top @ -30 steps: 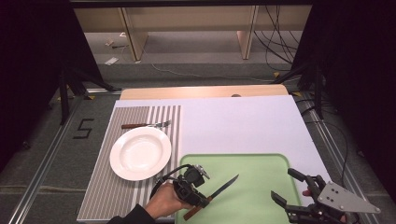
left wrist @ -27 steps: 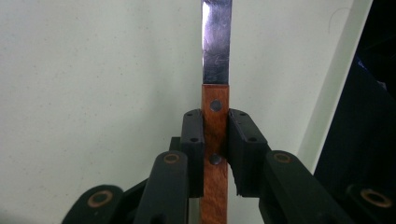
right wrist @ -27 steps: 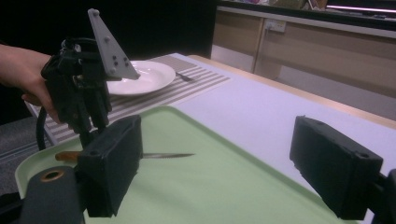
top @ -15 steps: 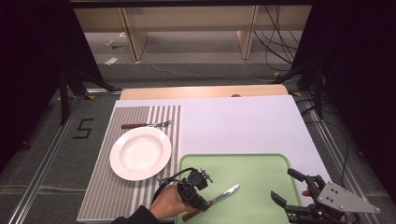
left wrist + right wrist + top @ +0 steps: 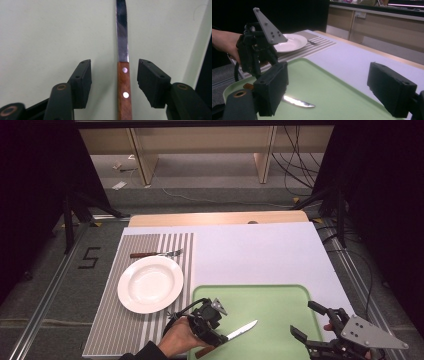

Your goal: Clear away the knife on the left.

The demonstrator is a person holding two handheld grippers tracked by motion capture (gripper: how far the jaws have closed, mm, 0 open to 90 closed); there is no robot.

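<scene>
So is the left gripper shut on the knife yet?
No, open. The left gripper straddles the knife handle, gaps showing on both sides; the knife lies on the green tray.

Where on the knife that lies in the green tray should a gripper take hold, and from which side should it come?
Grip the knife by its wooden handle, not the thin blade: the handle is thicker and straight-sided. Come from above, as the left gripper does, with open jaws either side of the handle, because the knife lies flat on the green tray.

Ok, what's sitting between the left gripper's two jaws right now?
The knife's wooden handle lies between them on the green tray, with a gap on each side, seen in the left gripper view. The left gripper is open.
</scene>
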